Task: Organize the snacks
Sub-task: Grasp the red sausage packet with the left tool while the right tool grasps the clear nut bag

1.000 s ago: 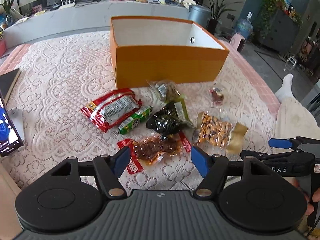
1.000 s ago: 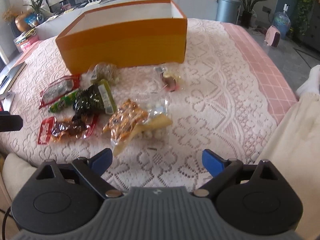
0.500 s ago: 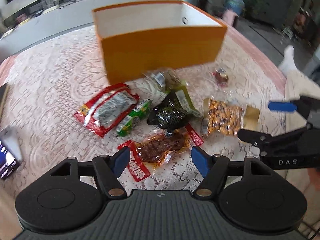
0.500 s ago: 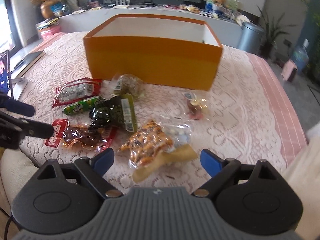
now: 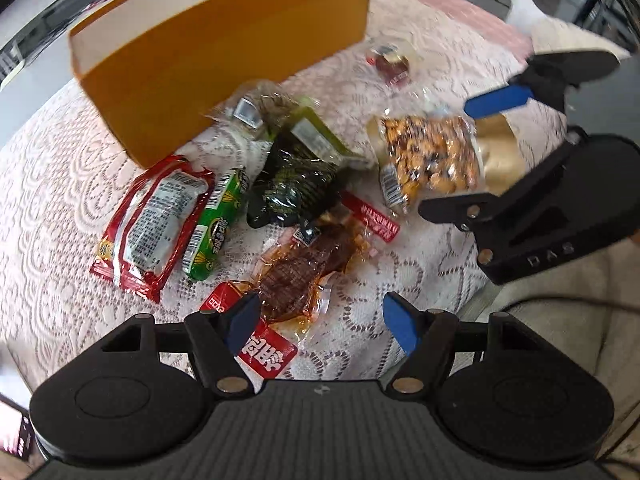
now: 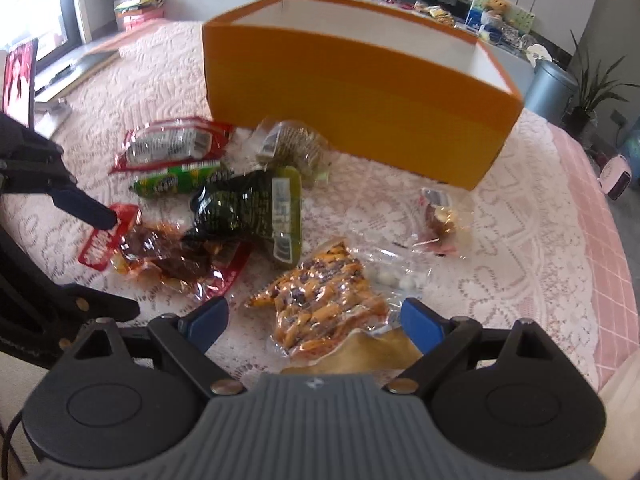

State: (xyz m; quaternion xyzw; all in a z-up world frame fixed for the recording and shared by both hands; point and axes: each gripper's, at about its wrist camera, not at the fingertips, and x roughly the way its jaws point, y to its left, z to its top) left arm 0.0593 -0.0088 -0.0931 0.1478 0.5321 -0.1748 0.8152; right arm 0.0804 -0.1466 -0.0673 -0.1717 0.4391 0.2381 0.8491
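An open orange box stands on the lace cloth. Several snack packs lie in front of it: a red pack, a green stick, a dark green pack, a brown meat pack, an orange nut pack and a small candy. My left gripper is open just over the meat pack's near end. My right gripper is open with the nut pack between its fingers.
The lace-covered table has a pink checked edge at the right. A phone screen stands at the far left. A grey bin and plants stand beyond the table.
Both grippers have moved forward and down toward the snacks. The left one closed in on the meat pack, the right one on the nut pack. Both stayed open.
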